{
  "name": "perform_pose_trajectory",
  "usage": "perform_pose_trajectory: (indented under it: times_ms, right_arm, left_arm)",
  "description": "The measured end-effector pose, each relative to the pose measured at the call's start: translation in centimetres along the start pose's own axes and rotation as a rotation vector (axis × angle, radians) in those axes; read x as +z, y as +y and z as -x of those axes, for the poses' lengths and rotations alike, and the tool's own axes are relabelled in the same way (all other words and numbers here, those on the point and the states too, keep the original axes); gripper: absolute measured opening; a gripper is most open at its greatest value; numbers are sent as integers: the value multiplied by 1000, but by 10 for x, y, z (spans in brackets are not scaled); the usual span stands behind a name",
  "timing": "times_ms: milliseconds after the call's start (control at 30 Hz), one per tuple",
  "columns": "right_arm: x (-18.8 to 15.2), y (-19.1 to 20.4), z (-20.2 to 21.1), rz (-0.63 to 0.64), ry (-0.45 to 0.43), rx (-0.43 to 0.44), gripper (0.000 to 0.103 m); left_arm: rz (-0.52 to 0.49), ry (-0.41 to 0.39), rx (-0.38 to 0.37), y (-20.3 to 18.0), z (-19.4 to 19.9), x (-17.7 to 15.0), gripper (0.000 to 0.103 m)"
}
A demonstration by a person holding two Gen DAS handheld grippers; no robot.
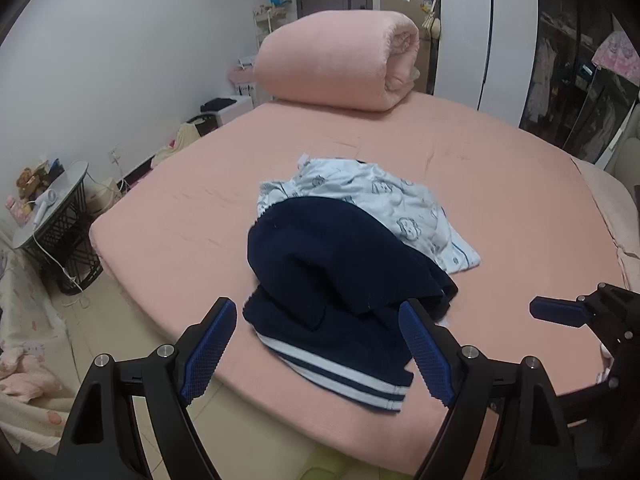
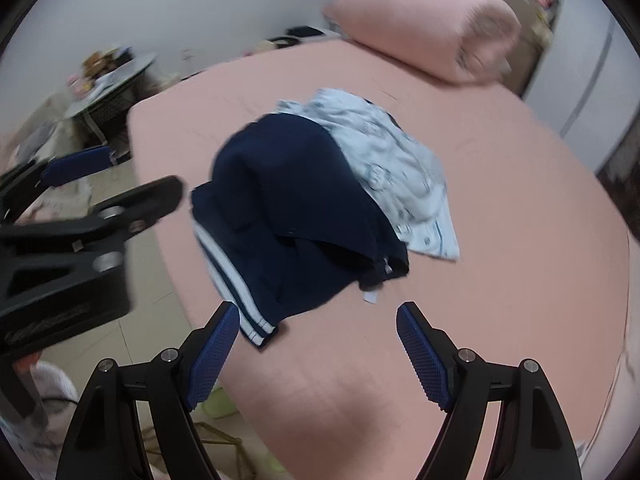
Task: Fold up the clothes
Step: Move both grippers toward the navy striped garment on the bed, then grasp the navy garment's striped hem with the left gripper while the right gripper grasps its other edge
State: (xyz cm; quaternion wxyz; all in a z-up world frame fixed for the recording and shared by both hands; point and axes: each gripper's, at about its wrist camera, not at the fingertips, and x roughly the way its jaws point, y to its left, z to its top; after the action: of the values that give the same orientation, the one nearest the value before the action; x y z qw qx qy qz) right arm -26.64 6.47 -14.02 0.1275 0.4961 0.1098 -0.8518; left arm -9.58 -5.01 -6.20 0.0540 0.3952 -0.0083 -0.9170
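Pink sheet covers the bed (image 1: pixel 168 216) before you, with a rolled pink quilt (image 1: pixel 336 60) at its far end and a cluttered side table (image 1: pixel 52 208) on the floor. Your left gripper (image 1: pixel 320 344) and right gripper (image 2: pixel 318 350) both gape wide, holding nothing, over the crumpled navy garment (image 1: pixel 336 272) that lies heaped on a pale printed garment (image 1: pixel 396 204) mid-bed

A crumpled navy-blue knit garment with white stripes along its hem (image 1: pixel 340 280) lies heaped near the bed's front edge. It partly overlaps a rumpled pale-blue printed cotton garment (image 1: pixel 400 204), which lies spread just behind it, toward the bed's middle.
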Motion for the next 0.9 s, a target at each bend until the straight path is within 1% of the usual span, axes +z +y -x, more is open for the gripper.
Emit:
perform_pose_trajectory:
  times_ms: [100,200,267,333,400,567,667,767,833,900]
  right_arm:
    - [4,-5,-12,3,10,-22,81]
    - [8,-9,-23,6,19,-44,81]
    - [11,-12,-31,9,26,-59,81]
    - [13,-15,-39,11,32,-73,81]
    - [16,-19,-46,13,39,-88,81]
    - [19,-25,-67,-2,40,-96,81]
    - [21,-29,-79,-11,41,-101,81]
    - [20,-33,-96,-50,74,-69,81]
    - [19,-36,-108,-90,107,-34,81]
    - [19,-39,-119,-134,140,6,81]
  left_arm:
    - [-24,-5,4,0,-11,-1,83]
    - [-47,15,2,0,-29,-3,83]
    - [-46,34,5,3,-42,-4,83]
    - [-31,48,-10,6,-55,-6,83]
    - [-31,47,-17,7,-65,-7,83]
    - [-131,24,-15,-1,-87,-14,83]
    - [-160,25,-30,-4,-100,-19,83]
    - [-165,72,-40,-7,-118,-26,83]
    - [-156,112,-63,-6,-128,-30,83]
    - [-150,135,-65,-5,-137,-34,83]
